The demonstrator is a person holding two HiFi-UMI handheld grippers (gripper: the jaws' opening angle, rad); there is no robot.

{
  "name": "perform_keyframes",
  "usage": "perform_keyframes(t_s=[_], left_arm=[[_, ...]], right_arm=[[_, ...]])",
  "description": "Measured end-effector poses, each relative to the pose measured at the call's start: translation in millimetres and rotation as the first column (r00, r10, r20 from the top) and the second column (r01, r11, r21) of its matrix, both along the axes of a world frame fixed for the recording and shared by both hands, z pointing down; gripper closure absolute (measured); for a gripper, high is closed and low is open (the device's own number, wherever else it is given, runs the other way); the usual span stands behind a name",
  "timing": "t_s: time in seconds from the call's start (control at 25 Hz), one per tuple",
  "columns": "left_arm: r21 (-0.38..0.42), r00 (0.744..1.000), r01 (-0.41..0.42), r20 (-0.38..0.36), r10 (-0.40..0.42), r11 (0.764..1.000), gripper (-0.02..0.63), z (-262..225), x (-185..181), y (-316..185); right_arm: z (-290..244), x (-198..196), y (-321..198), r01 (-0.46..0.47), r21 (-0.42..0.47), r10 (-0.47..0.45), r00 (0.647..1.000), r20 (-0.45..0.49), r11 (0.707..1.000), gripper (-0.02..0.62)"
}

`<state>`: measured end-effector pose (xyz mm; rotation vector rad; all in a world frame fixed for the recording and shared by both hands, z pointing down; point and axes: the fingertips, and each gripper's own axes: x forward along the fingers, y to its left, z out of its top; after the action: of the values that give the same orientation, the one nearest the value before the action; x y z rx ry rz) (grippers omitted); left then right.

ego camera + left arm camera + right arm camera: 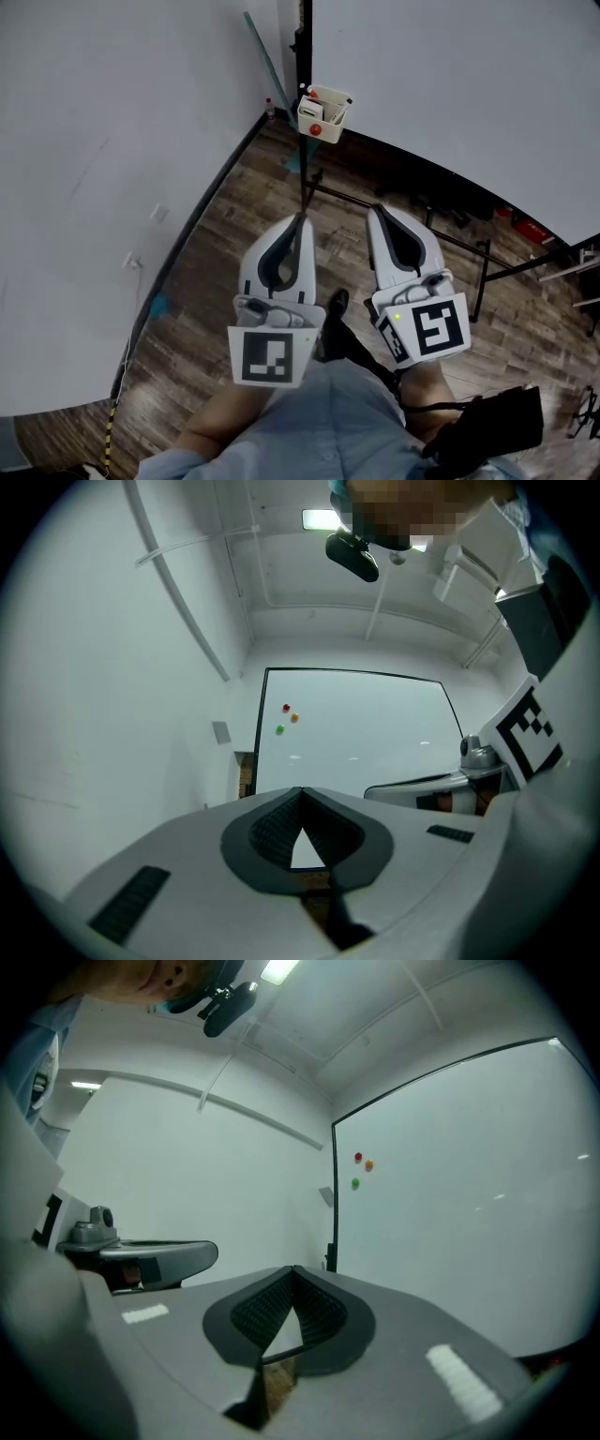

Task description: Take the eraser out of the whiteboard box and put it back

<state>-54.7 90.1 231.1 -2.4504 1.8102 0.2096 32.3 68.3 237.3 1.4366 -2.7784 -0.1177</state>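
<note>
The white whiteboard box hangs at the whiteboard's left edge, far ahead of both grippers. It holds a pale block, perhaps the eraser, and small red pieces; I cannot tell them apart for sure. My left gripper and right gripper are held side by side over the floor, short of the box, both shut and empty. In the left gripper view the left gripper's tips meet, pointing at the whiteboard. The right gripper shows the same in its own view.
Three small magnets stick on the board. A white wall runs along the left. The board's dark stand legs cross the wooden floor at right. A black bag lies at the lower right.
</note>
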Motion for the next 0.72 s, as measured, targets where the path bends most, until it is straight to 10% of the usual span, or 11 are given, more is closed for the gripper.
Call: perform_keyframes(t_s=[0.72], left_arm=[[-0.009,0.998,0.025,0.055,-0.025,1.0,0.601,2,3,-153]], right_arm=[[9,-9,-151,0.079,-0.011,-0.078,0.997,0.029,0.997,0.594]])
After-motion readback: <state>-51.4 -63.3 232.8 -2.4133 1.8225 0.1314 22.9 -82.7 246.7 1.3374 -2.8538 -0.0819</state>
